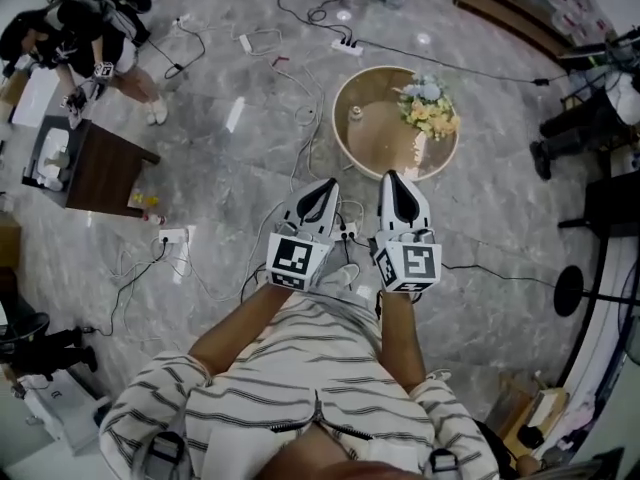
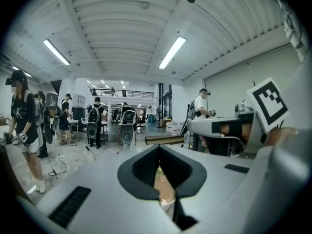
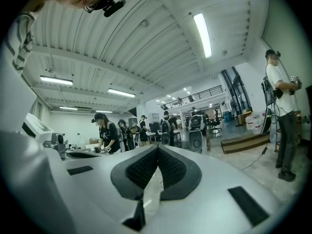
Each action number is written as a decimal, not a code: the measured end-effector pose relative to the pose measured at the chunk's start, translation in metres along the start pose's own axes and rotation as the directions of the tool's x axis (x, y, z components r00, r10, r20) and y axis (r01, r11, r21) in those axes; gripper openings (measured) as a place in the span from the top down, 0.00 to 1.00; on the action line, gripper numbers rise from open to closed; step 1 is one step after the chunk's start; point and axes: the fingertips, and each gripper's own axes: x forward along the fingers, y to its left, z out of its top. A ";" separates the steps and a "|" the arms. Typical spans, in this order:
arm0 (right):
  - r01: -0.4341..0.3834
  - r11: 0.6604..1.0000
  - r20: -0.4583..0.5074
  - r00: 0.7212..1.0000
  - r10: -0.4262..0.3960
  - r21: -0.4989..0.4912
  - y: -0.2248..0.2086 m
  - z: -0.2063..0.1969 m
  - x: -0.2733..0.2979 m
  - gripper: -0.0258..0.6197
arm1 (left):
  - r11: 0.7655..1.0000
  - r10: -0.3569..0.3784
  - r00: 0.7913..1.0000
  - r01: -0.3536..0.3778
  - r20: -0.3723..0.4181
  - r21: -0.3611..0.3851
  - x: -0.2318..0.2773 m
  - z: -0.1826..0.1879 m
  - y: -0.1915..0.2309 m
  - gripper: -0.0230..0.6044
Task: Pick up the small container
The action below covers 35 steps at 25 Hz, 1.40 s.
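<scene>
Two grippers, left (image 1: 326, 186) and right (image 1: 393, 178), are side by side, close in front of the person (image 1: 320, 378). Both have their jaws pressed together with nothing in them. Each has one cube (image 1: 295, 260) with black and white squares. One round tabletop (image 1: 372, 150) stands ahead, well apart from them. One small container (image 1: 355, 114) sits near its left edge, with bare wood around it. One bunch of flowers (image 1: 428, 108) is on the right side. Cables (image 1: 300, 98) cross the floor (image 1: 480, 218).

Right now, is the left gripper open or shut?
Shut. In the left gripper view, the left gripper has its jaws meeting at the tips, with nothing held between them.
</scene>
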 end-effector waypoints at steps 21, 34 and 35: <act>0.118 0.991 -0.196 0.975 -0.103 0.068 -0.064 -0.103 0.121 0.97 | 0.997 -0.058 0.987 0.050 -0.147 -0.059 0.143 -0.080 0.091 0.97; 0.165 0.983 -0.263 0.955 -0.139 0.080 -0.108 -0.192 0.194 0.97 | 0.994 -0.108 0.972 0.100 -0.208 -0.050 0.253 -0.171 0.130 0.97; 0.164 0.983 -0.264 0.955 -0.138 0.080 -0.111 -0.198 0.198 0.97 | 0.994 -0.107 0.972 0.098 -0.210 -0.052 0.261 -0.178 0.133 0.97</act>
